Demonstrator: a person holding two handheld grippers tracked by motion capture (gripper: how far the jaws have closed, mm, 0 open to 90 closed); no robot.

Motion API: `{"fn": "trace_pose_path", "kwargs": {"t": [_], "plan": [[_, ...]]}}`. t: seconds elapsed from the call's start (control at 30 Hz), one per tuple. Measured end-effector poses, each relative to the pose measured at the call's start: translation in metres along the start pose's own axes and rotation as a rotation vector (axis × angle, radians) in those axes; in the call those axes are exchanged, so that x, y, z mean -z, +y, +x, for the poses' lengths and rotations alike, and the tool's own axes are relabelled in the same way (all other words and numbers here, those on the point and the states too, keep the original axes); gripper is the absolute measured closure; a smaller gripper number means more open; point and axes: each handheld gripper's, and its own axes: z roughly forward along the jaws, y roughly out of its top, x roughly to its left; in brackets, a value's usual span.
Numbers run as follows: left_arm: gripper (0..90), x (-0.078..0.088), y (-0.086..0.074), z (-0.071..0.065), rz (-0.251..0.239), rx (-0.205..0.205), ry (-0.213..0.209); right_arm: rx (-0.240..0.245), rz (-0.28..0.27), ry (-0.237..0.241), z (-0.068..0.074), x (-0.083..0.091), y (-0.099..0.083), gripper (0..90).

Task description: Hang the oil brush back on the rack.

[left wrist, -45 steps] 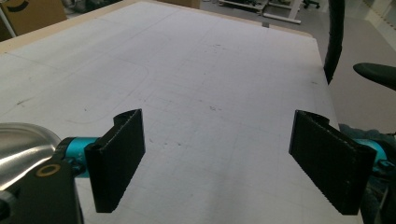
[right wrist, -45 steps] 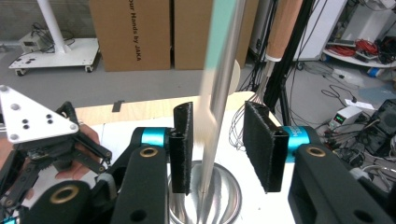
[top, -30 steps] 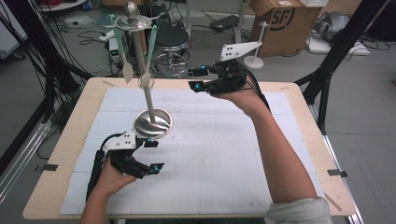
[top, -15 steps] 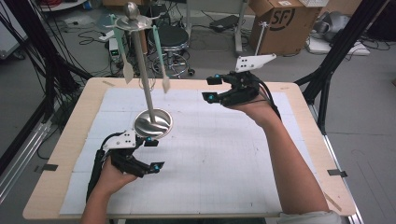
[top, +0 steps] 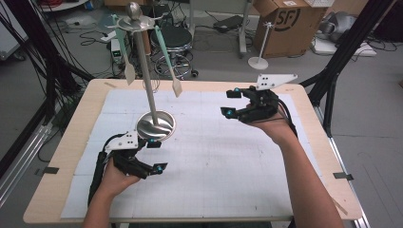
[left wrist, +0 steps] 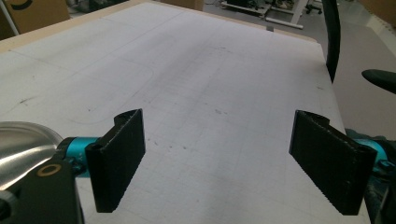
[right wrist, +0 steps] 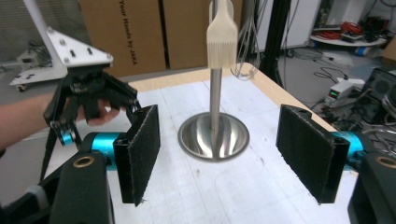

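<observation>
The step in hand appeared to be the retreat after hanging the cream silicone brush (right wrist: pixel 222 32) on the polished steel utensil stand (top: pixel 155 126), which stood left of the worktop's centre. The right gripper (top: pixel 232 102), near the far right corner, had just been opening its jaws, with nothing between them. The left gripper (top: pixel 157 156) rested wide open and empty beside the stand's base. The next move likely calls for fetching another utensil.

a white gridded mat (top: pixel 223 156) covers the wooden table (top: pixel 71 156). beyond the table's far edge a cardboard box (top: pixel 280 23) sits on the floor, with a black stool (top: pixel 173 38) and loose cables (top: pixel 90 33) beside it.
</observation>
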Motion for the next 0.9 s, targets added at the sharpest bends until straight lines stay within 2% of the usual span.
{"fn": "trace_pose_path", "kwargs": {"t": [0.13,0.33,0.63,0.73,0.9], "plan": [[19.0,-0.001,0.001,0.001,-0.002,-0.002,0.002,-0.012,0.003,-0.022,0.005,0.006,-0.015,29.5],[18.9,-0.002,0.0,0.003,-0.002,0.01,0.014,-0.025,0.04,-0.058,0.012,0.015,-0.035,26.0],[18.3,-0.003,0.0,0.002,0.005,0.007,0.014,-0.054,0.091,-0.101,0.021,0.024,-0.067,21.9],[18.1,-0.003,0.0,0.003,0.008,0.005,0.013,-0.057,0.094,-0.109,0.025,0.028,-0.078,21.1],[17.4,-0.005,-0.001,0.002,0.015,0.008,0.015,-0.087,0.099,-0.12,0.032,0.036,-0.094,19.2]]}}
